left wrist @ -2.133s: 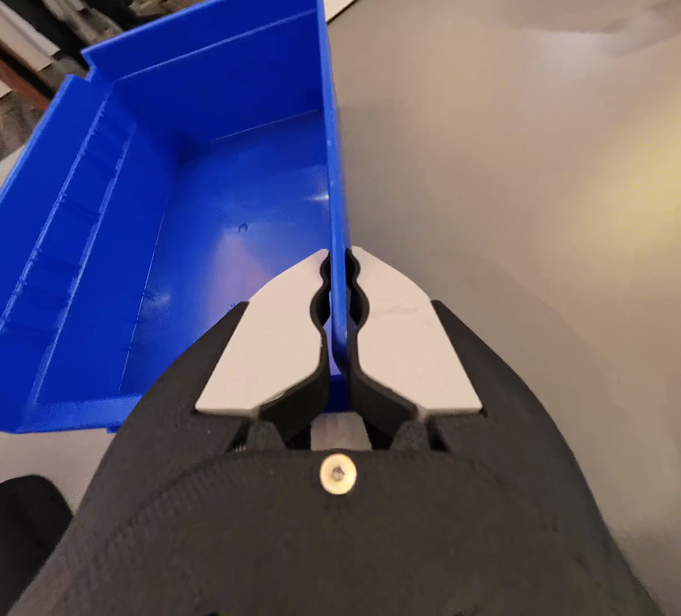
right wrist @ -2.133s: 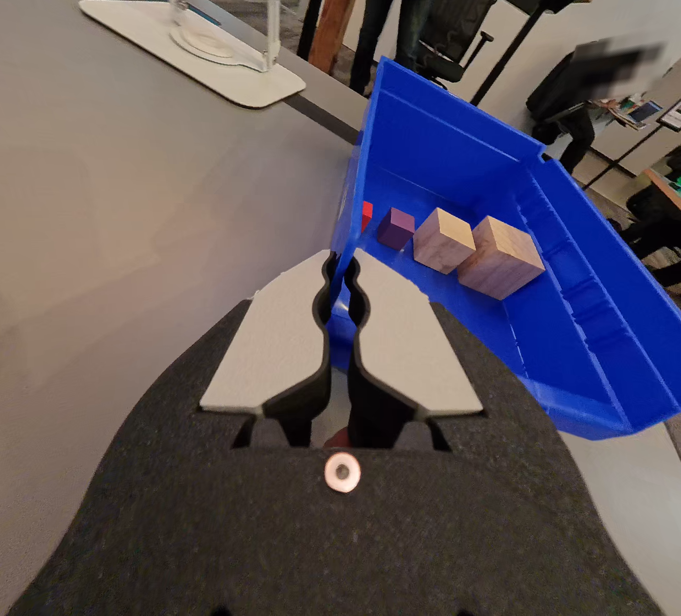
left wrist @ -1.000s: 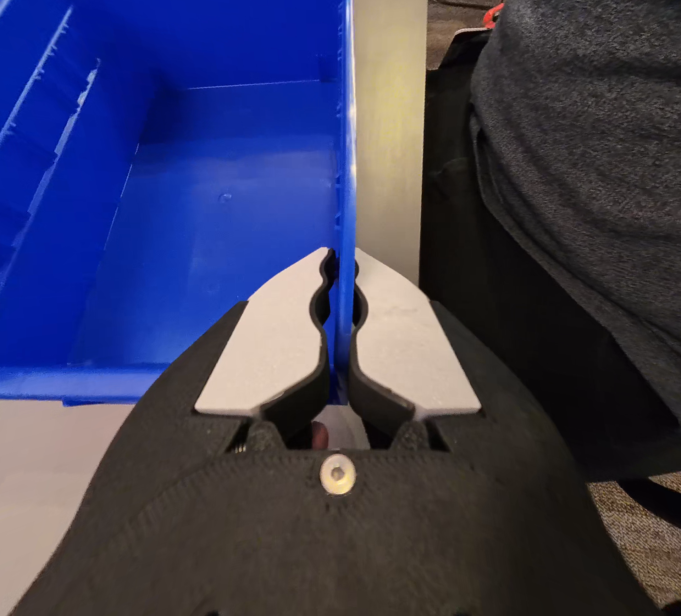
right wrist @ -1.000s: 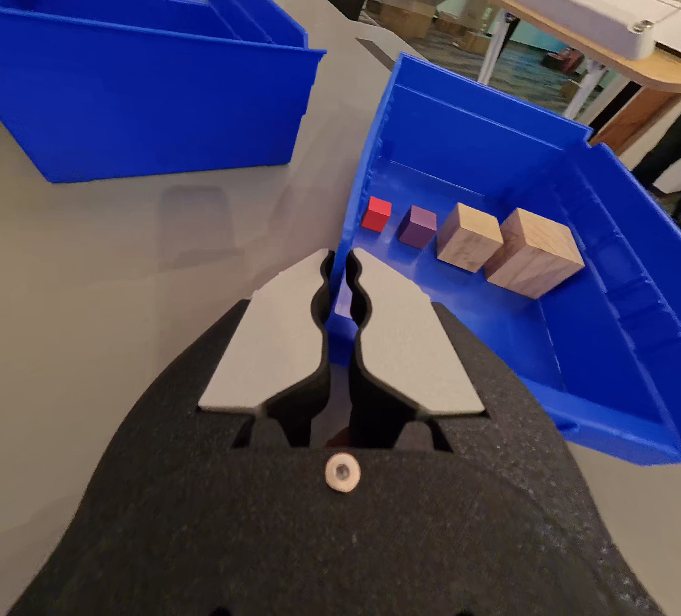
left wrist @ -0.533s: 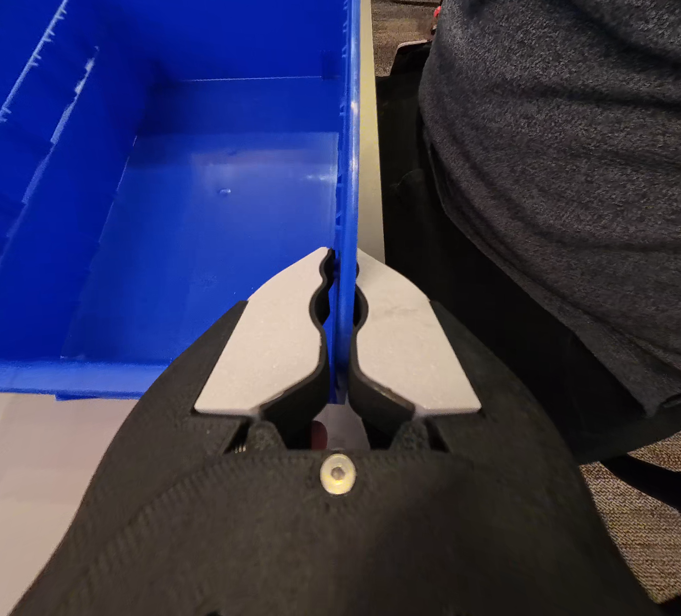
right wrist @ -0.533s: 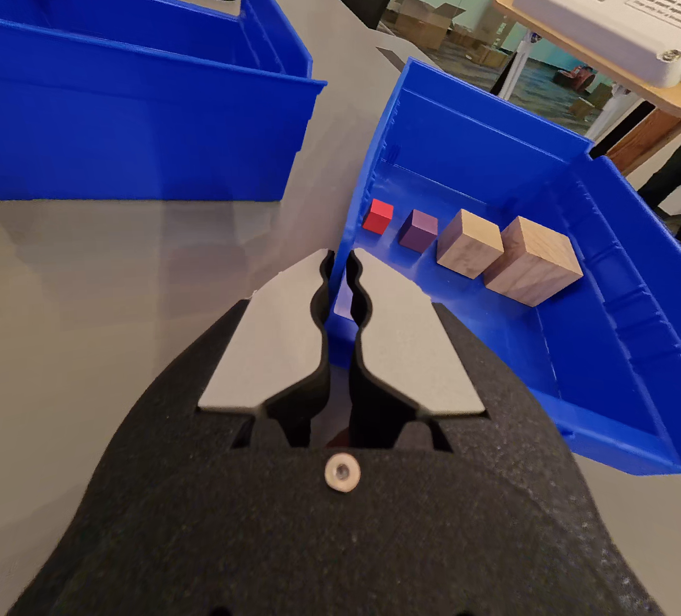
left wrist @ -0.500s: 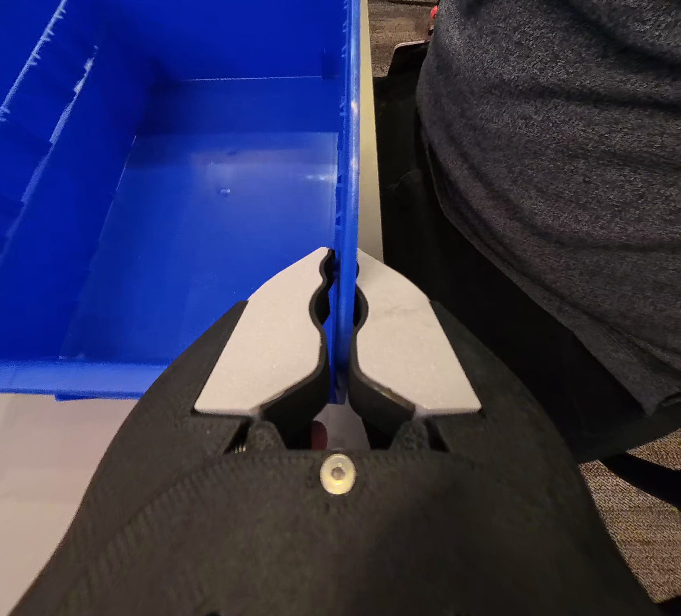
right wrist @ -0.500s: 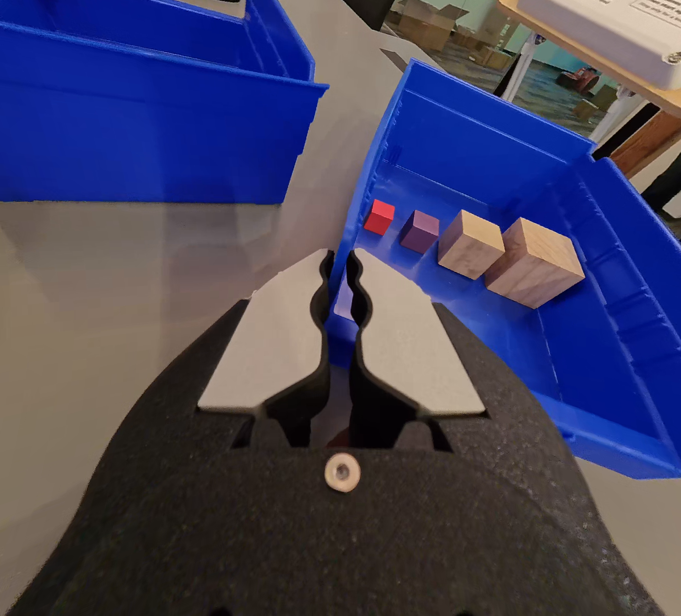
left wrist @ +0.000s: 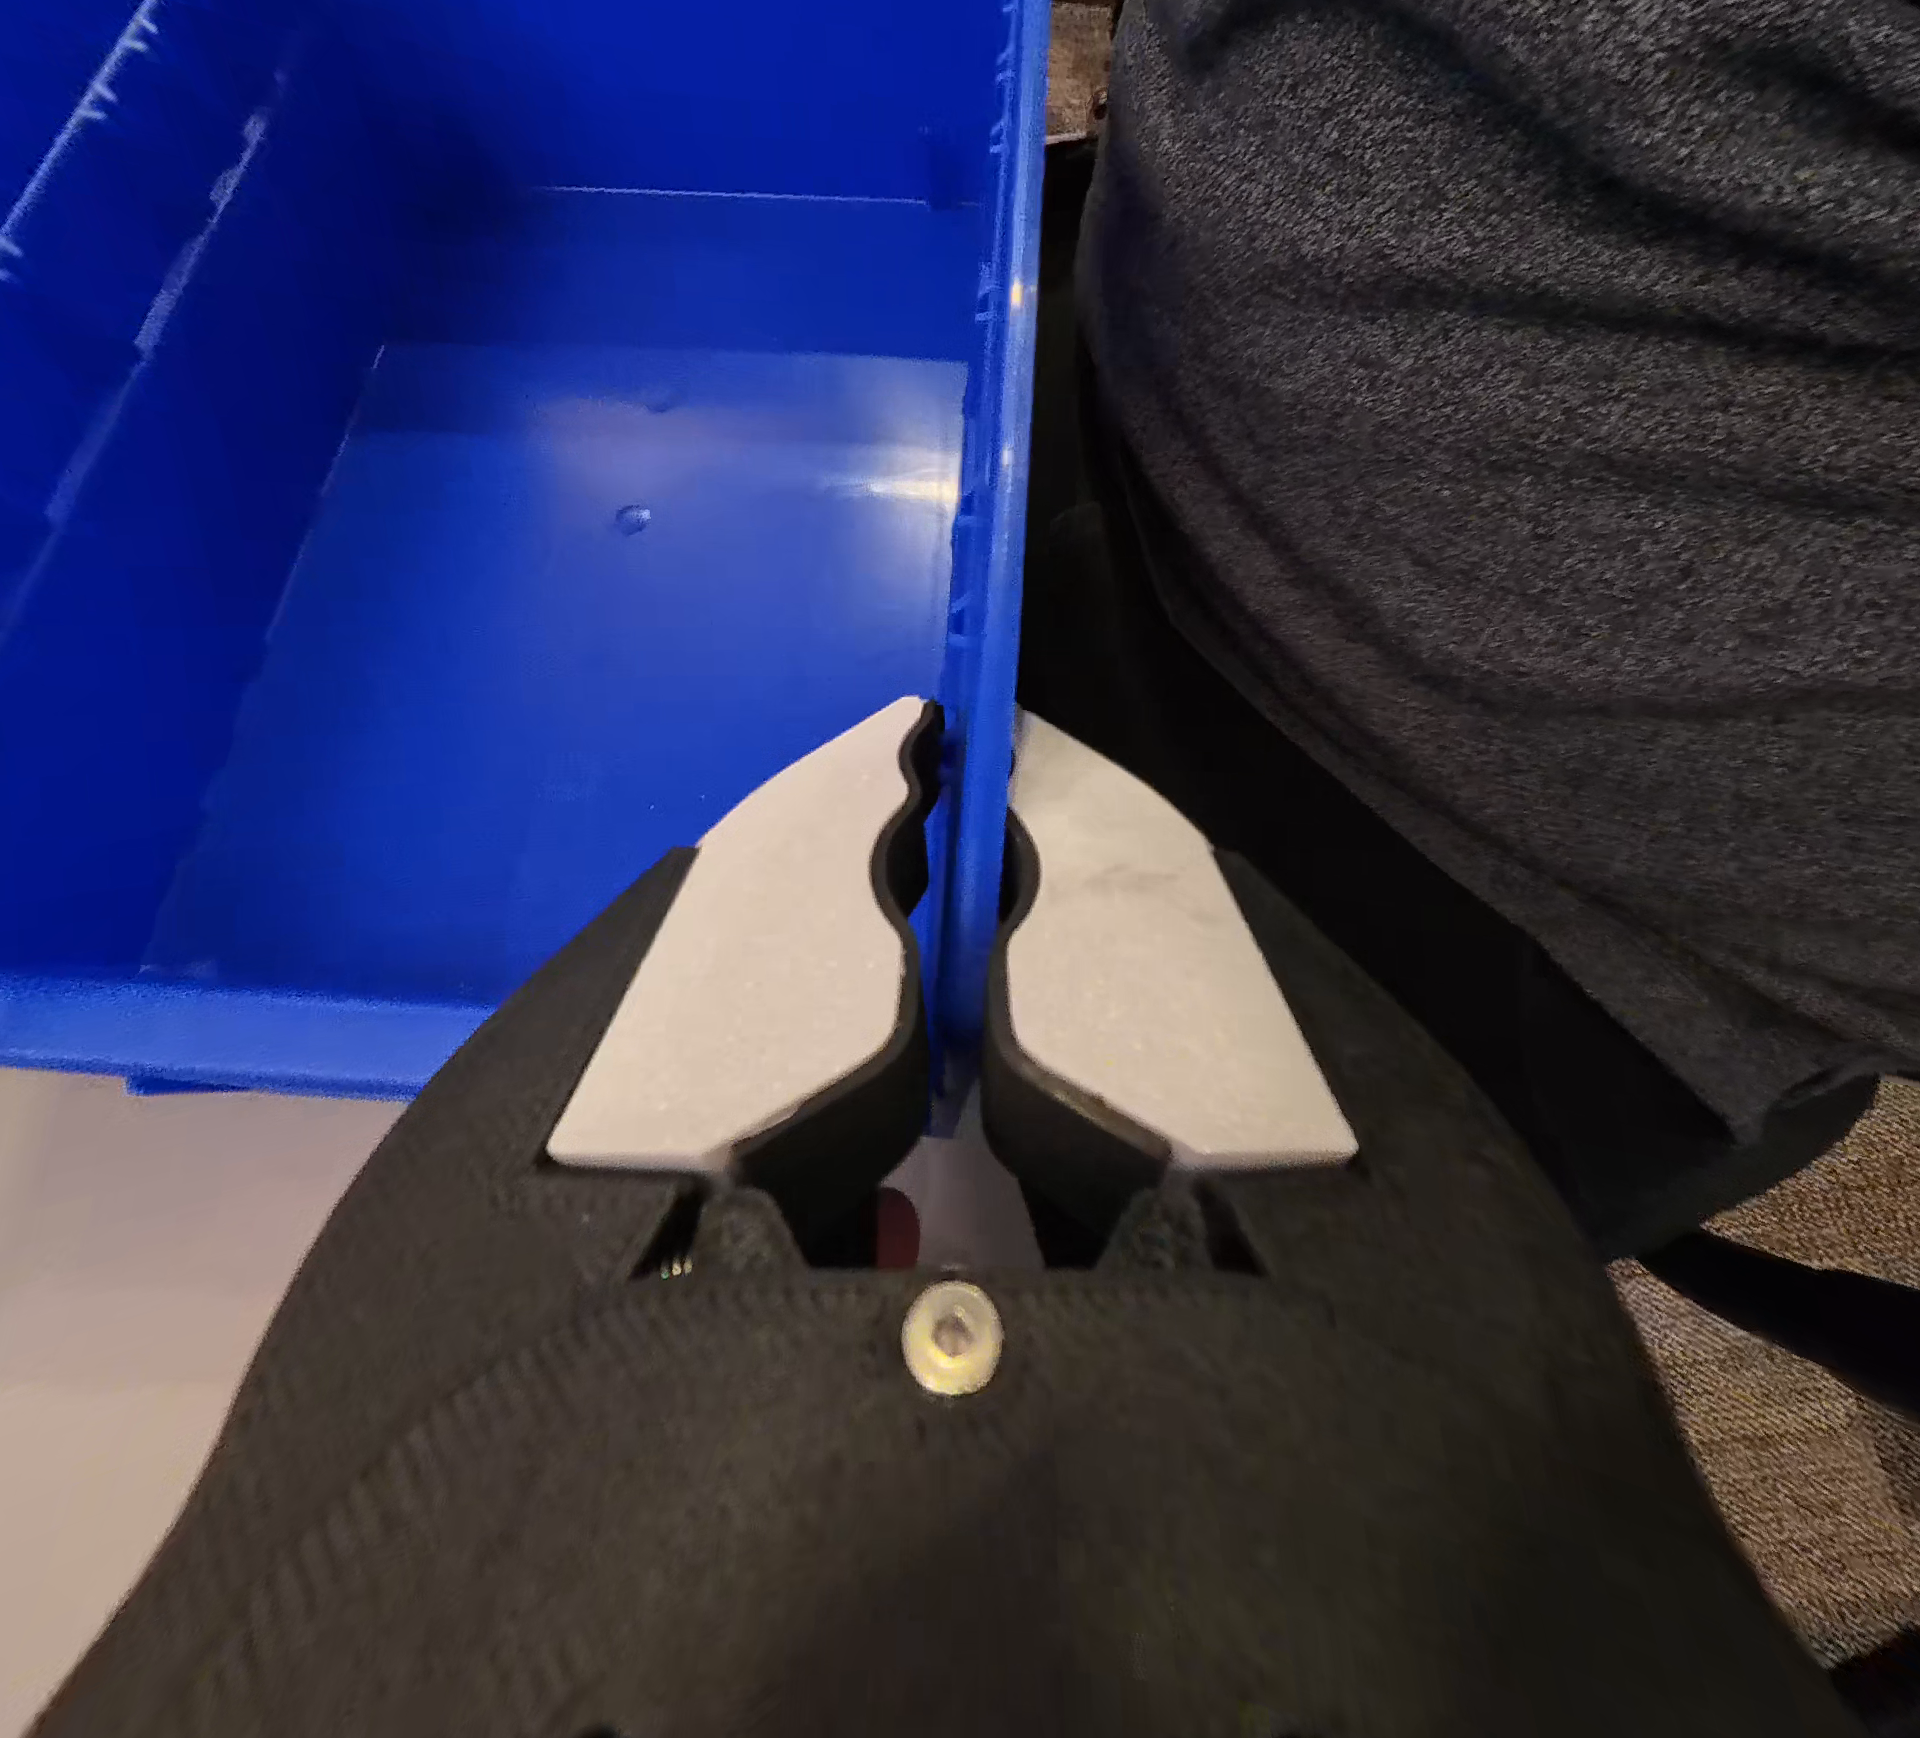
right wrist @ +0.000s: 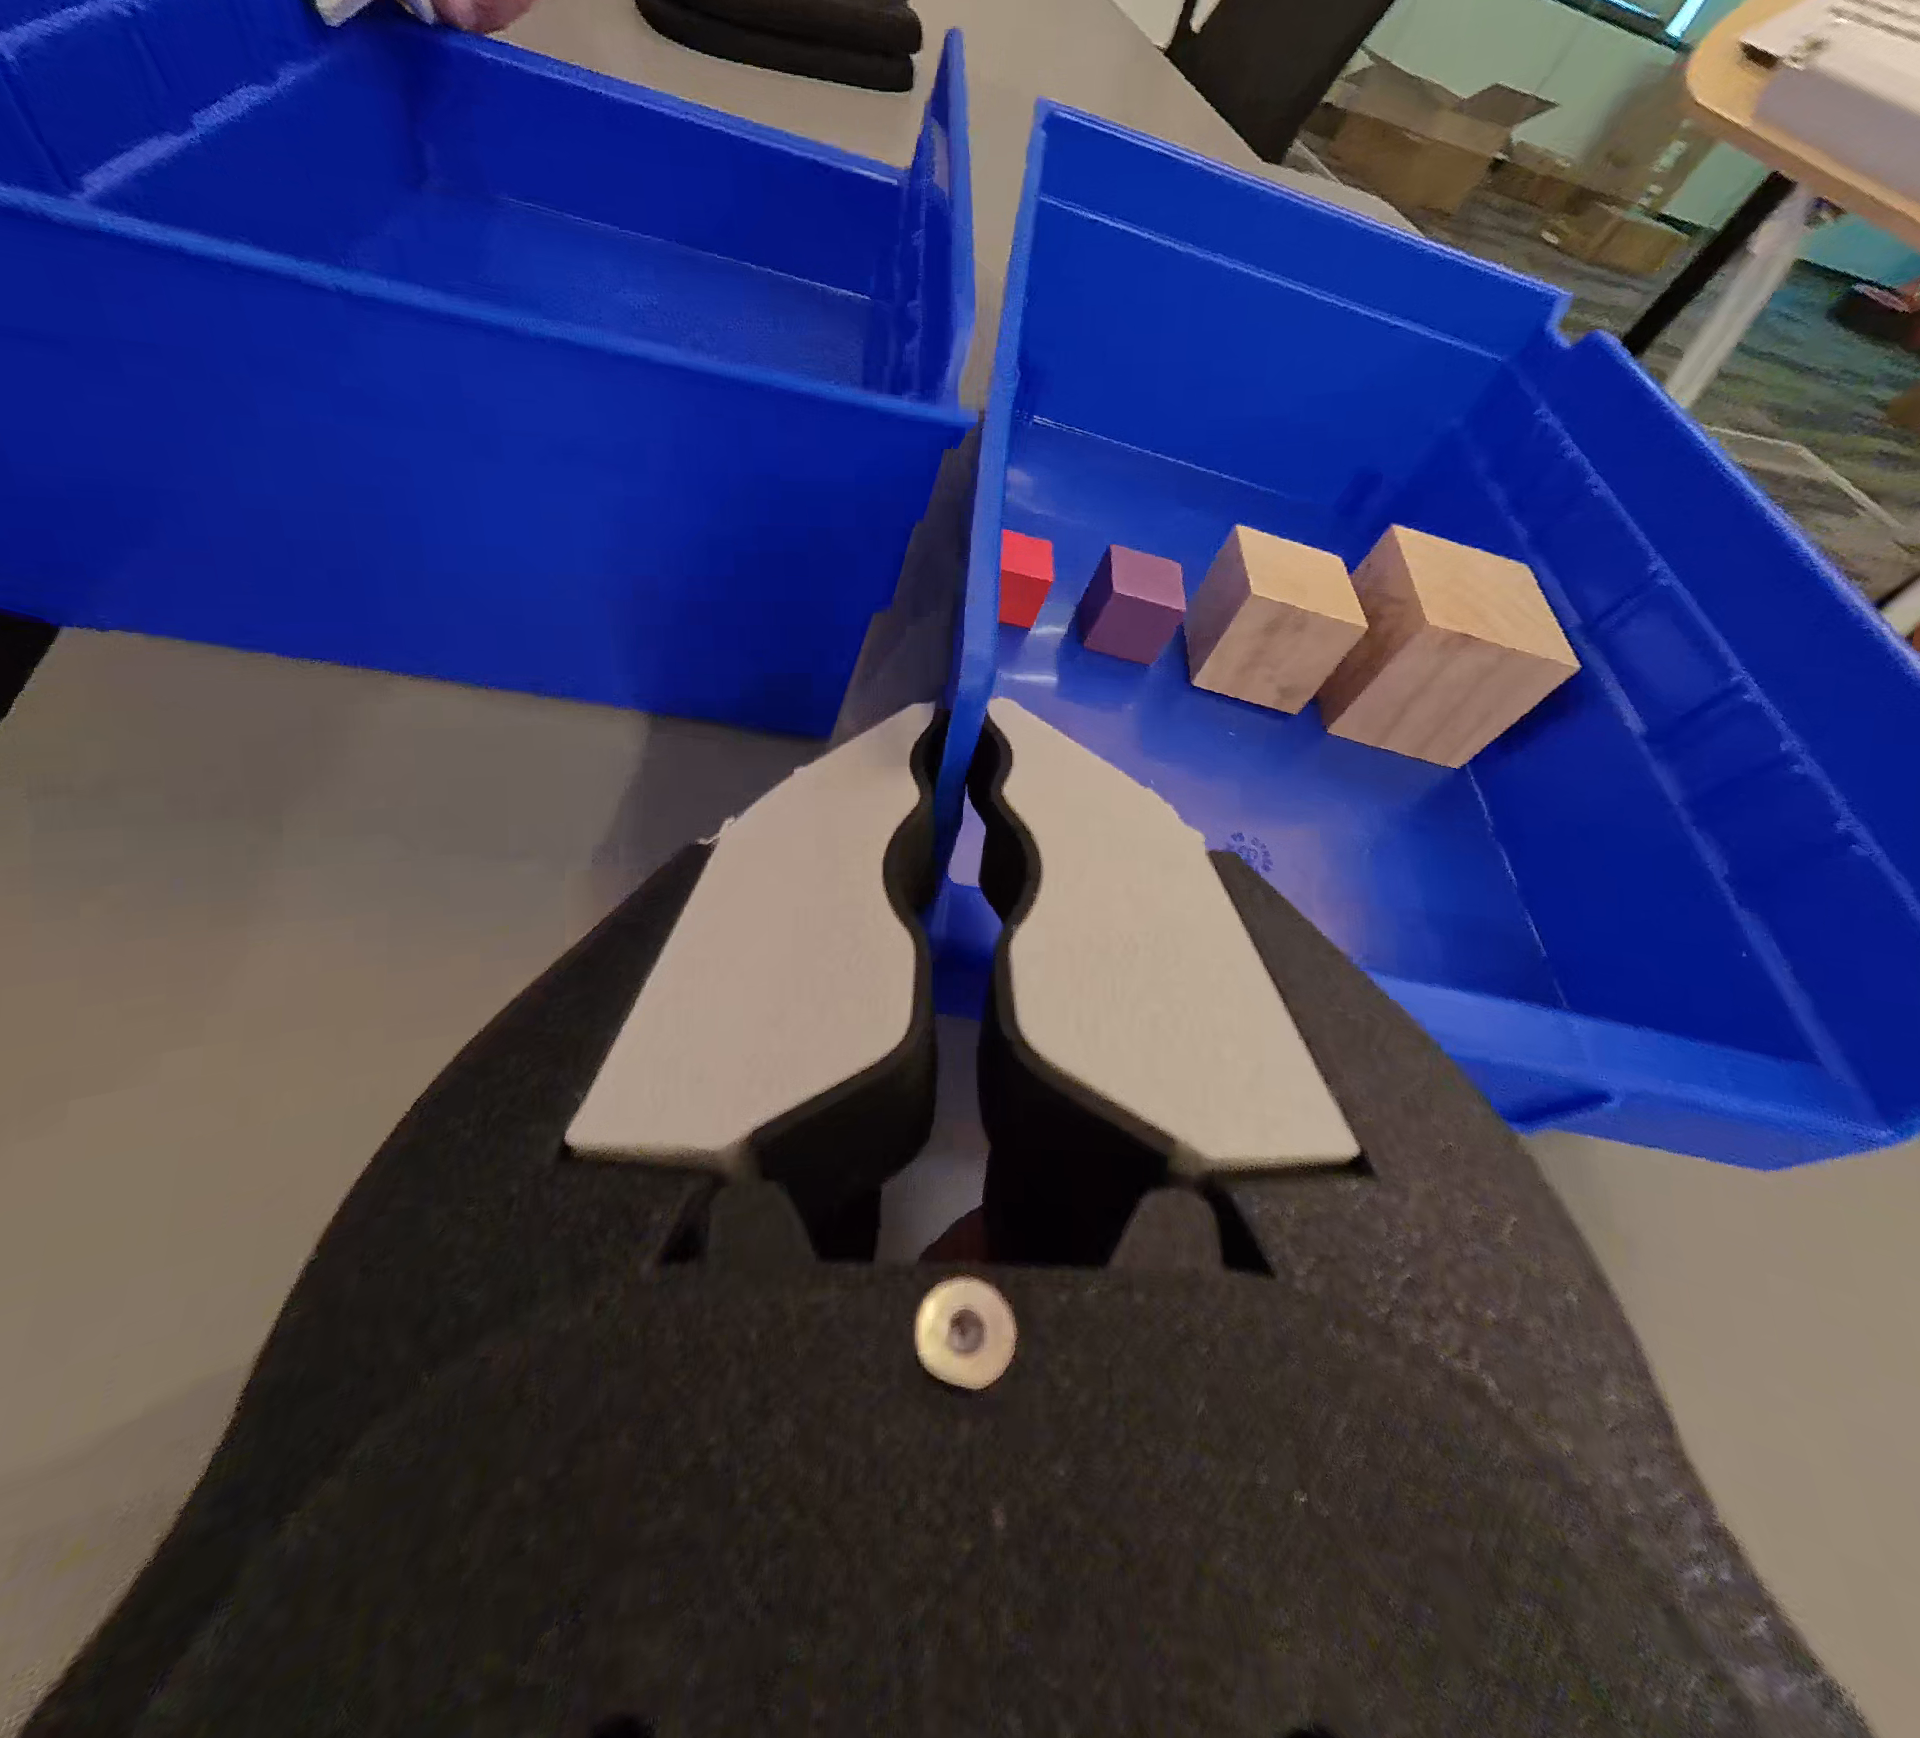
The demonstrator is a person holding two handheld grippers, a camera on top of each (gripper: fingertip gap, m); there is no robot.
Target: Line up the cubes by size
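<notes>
Both jaws are closed on bin walls, not on cubes. On the left, the left gripper [left wrist: 971, 732] pinches the right-hand side wall of an empty blue bin [left wrist: 623, 649], one pad inside and one outside, with a person's grey sweater [left wrist: 1507, 441] just beyond the wall. In the right wrist view that same bin sits at the left, and the right gripper [right wrist: 961, 732] clamps the near-left wall of a second blue bin [right wrist: 1714, 1096], which stands just beside the first.

Inside this second bin the cubes lie ahead and to the right of the right gripper, apart from its fingertips. From left to right they are a red cube [right wrist: 1025, 580], a purple cube [right wrist: 1132, 602], a pale wooden cube [right wrist: 1276, 618] and a larger wooden cube [right wrist: 1449, 644], already ascending in size. They look rigid, light and smooth-faced, so they are probably best taken across two opposite flat faces. The small ones likely need a centred pinch to avoid twisting out.
</notes>
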